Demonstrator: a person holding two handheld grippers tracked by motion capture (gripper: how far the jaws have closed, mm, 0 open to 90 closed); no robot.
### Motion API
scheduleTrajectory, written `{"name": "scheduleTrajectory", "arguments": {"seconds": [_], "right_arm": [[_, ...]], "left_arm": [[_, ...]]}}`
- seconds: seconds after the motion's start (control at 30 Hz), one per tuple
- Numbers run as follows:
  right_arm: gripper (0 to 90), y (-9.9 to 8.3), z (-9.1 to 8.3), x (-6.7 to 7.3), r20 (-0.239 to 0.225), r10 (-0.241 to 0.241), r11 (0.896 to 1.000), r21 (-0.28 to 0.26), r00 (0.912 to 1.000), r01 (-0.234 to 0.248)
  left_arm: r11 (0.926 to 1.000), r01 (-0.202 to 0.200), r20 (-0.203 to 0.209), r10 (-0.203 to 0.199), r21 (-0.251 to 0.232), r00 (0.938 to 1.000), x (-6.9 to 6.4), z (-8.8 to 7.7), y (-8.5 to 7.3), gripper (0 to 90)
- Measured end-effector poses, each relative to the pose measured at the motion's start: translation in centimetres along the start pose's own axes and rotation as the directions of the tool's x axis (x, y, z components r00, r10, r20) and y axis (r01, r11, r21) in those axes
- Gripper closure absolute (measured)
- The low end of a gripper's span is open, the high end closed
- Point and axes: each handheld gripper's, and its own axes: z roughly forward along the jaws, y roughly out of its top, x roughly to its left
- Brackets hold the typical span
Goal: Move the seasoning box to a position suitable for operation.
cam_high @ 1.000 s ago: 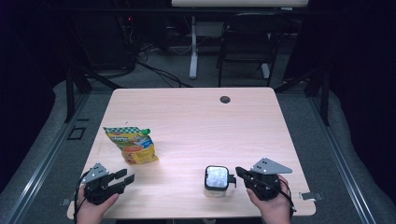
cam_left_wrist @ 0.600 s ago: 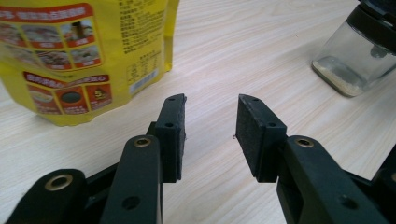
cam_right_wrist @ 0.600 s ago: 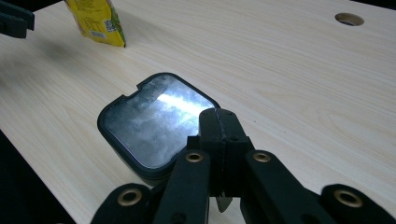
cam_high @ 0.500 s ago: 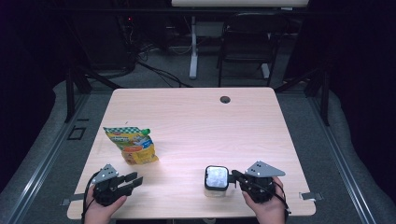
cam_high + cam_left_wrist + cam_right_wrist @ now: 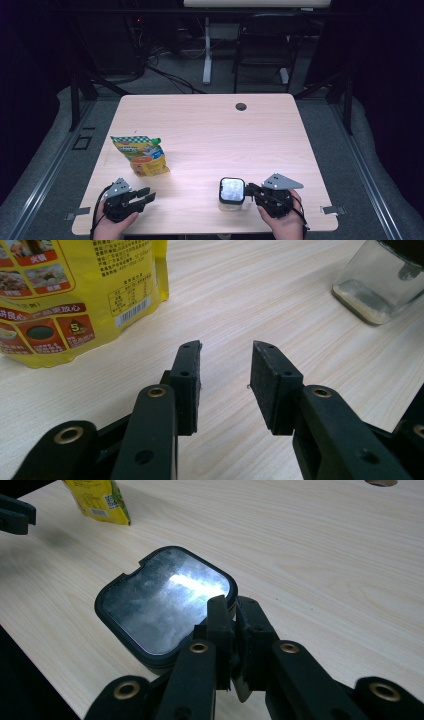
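Two grippers low at the near edge of the table, one beside a lidded jar, one near a yellow pouch.

The right gripper (image 5: 251,190) sits with its jaws pressed together, tips just touching the black rim of the clear jar (image 5: 231,194), not clamped on it. The left gripper (image 5: 145,196) rests with jaws apart over bare wooden table (image 5: 210,130), nothing between them. The yellow pouch (image 5: 140,155) lies flat just beyond it, well left of the jar.
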Motion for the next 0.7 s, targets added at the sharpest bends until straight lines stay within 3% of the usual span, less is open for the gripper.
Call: {"name": "scheduleTrajectory", "arguments": {"seconds": [0.37,0.5,0.7], "right_arm": [[85.2,-0.5,0.0,-0.3,-0.022,0.077,0.997,-0.028,0.9968,-0.078],[85.3,-0.7,0.0,-0.5,-0.03,0.092,0.995,-0.036,0.9953,-0.093],[85.5,-0.8,0.0,-0.5,-0.032,0.097,0.994,-0.046,0.9948,-0.098]], "left_arm": [[0.9999,-0.012,0.005,0.012,-0.002,0.9999,-0.5,0.3,0.2,65.9],[0.9999,-0.008,0.026,0.008,-0.007,0.9996,-0.8,0.4,0.5,67.9],[0.9981,-0.059,0.081,0.058,0.014,0.995,-2.6,2.1,1.4,74.9]]}}
